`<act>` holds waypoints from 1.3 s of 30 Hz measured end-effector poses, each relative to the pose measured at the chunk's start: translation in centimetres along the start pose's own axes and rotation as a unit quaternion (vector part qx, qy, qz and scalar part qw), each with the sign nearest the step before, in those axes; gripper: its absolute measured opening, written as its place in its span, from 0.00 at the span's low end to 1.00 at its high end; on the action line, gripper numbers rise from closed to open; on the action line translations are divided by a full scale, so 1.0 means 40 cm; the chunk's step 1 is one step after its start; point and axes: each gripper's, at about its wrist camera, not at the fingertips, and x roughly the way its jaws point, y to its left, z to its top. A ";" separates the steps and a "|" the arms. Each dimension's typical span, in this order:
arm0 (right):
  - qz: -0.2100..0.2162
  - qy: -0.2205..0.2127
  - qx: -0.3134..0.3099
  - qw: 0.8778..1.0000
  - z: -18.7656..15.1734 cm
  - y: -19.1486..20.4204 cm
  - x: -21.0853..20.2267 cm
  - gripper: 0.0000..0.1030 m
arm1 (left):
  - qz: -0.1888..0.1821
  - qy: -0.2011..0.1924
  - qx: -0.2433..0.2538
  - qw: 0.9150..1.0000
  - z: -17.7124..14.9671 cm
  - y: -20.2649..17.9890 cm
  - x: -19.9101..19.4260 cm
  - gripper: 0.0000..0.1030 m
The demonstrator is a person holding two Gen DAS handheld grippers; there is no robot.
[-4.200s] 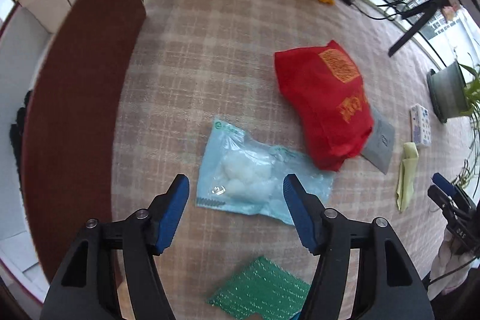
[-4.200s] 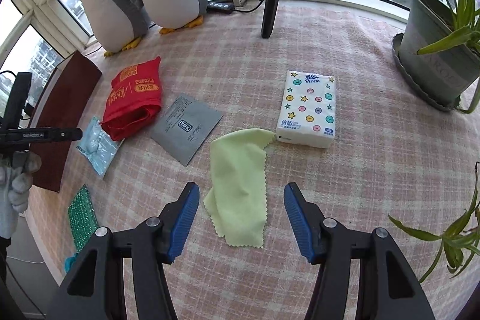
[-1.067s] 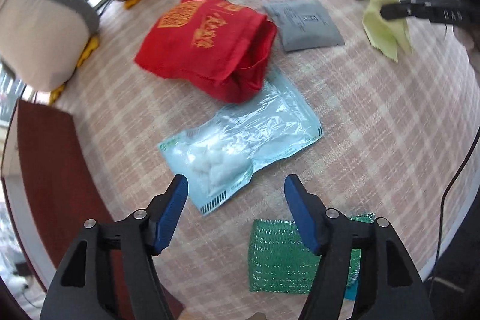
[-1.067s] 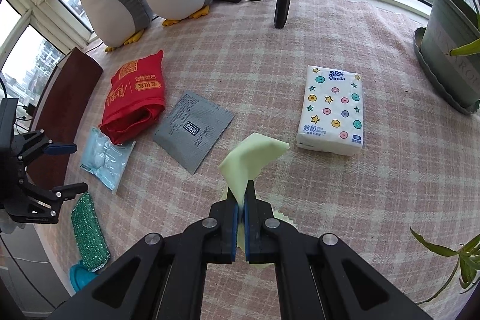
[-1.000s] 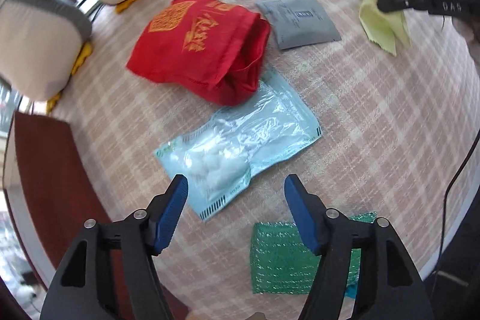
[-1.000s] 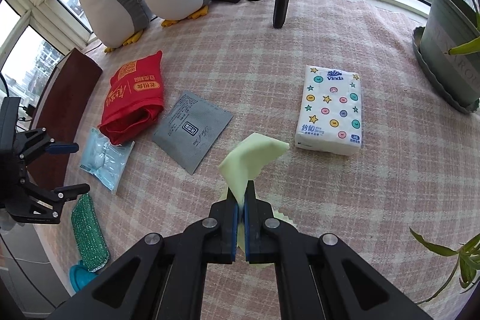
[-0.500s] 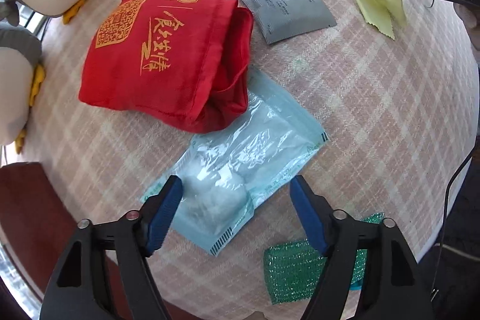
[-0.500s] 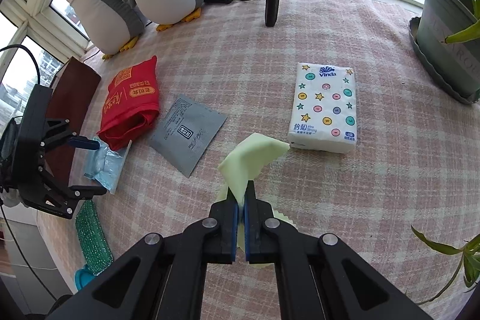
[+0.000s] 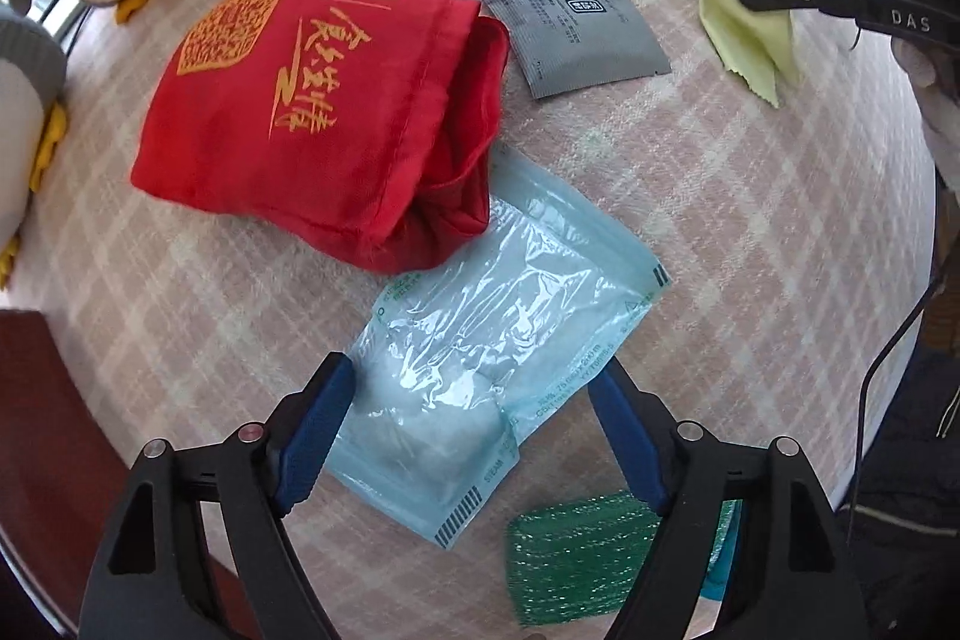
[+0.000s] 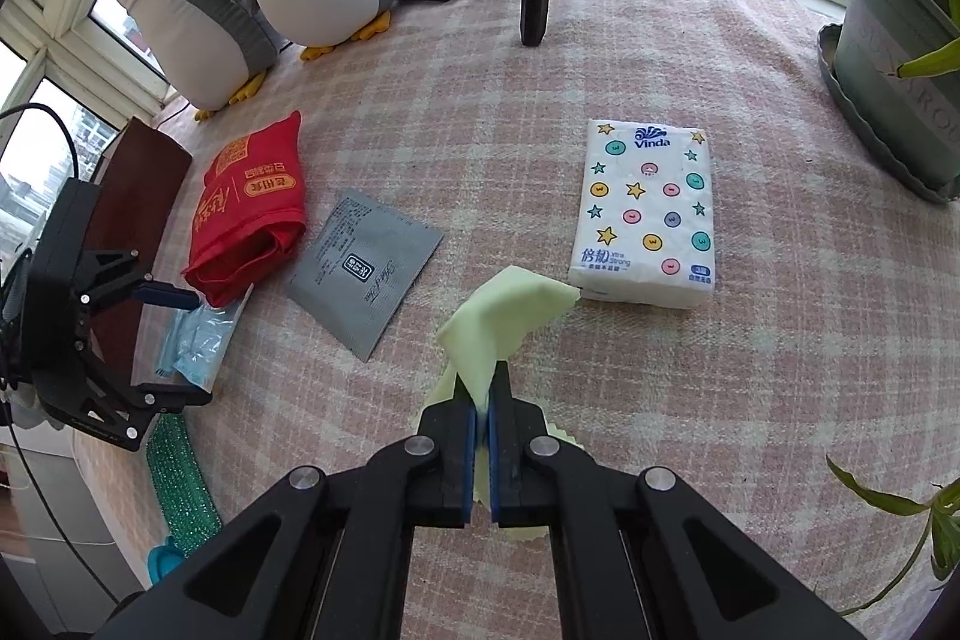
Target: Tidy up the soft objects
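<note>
The left gripper [image 9: 471,421] points straight down near the plaid surface's [image 9: 750,232] edge, jaws apart and just widened, straddling the pale blue cotton pouch [image 9: 504,340] without pressing it. The right gripper [image 10: 483,403] angles steeply down mid-surface, clamped on the lifted yellow cloth [image 10: 501,316].

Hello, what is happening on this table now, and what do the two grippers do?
A person is tidying soft things on a checked tablecloth. The right gripper is shut on a yellow-green cloth and lifts part of it beside the tissue pack. The left gripper, its jaws just opened wider, is above the clear cotton-ball pouch, not gripping it. A red bag and a grey sachet lie nearby.
</note>
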 end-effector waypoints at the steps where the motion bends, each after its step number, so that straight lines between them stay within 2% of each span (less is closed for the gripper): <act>1: 0.000 0.000 0.000 1.000 0.000 0.000 0.001 0.03 | -0.001 -0.001 -0.010 1.000 -0.002 0.002 0.001 0.77; 4: 0.001 -0.001 -0.001 1.000 -0.001 0.002 0.001 0.03 | -0.010 -0.001 -0.030 0.999 -0.038 0.005 -0.007 0.77; 6: 0.003 0.000 -0.002 1.000 -0.003 0.003 0.002 0.03 | -0.009 -0.005 -0.025 1.000 -0.066 -0.017 -0.011 0.77; 8: 0.001 0.002 -0.003 1.000 -0.005 0.003 0.003 0.03 | 0.007 -0.011 -0.024 1.000 -0.077 -0.026 -0.017 0.79; 12: 0.006 0.005 0.002 1.000 -0.007 0.002 0.006 0.03 | 0.056 0.004 0.001 0.998 -0.066 -0.035 0.004 0.79; 15: 0.008 0.005 0.002 1.000 -0.007 0.008 0.007 0.03 | 0.069 0.012 0.024 0.997 -0.051 -0.044 0.014 0.82; 17: 0.008 0.005 0.000 1.000 -0.008 0.012 0.006 0.03 | 0.066 0.014 0.029 0.997 -0.037 -0.051 0.019 0.82; 20: 0.008 0.004 0.000 1.000 -0.008 0.014 0.004 0.03 | 0.042 0.014 0.007 0.999 -0.009 -0.030 0.030 0.83; 23: 0.008 0.001 0.005 1.000 -0.009 0.008 0.001 0.03 | 0.025 0.004 -0.013 1.000 -0.014 -0.014 0.027 0.80; 28: 0.005 0.002 0.008 1.000 -0.013 0.001 -0.001 0.03 | 0.015 -0.014 -0.079 0.997 -0.039 0.005 0.006 0.64; 29: 0.004 0.002 0.008 1.000 -0.013 0.001 -0.001 0.03 | 0.013 -0.017 -0.091 0.996 -0.042 0.010 0.001 0.58; 30: 0.004 0.002 0.008 1.000 -0.014 0.001 -0.001 0.03 | 0.003 -0.023 -0.109 0.994 -0.048 0.017 -0.003 0.44; 37: -0.001 0.002 0.003 1.000 -0.014 0.013 0.004 0.03 | -0.019 -0.052 -0.167 0.984 -0.117 0.039 -0.015 0.39; 39: 0.000 0.000 0.002 1.000 -0.016 0.015 0.000 0.03 | -0.029 -0.069 -0.180 0.981 -0.148 0.040 -0.033 0.32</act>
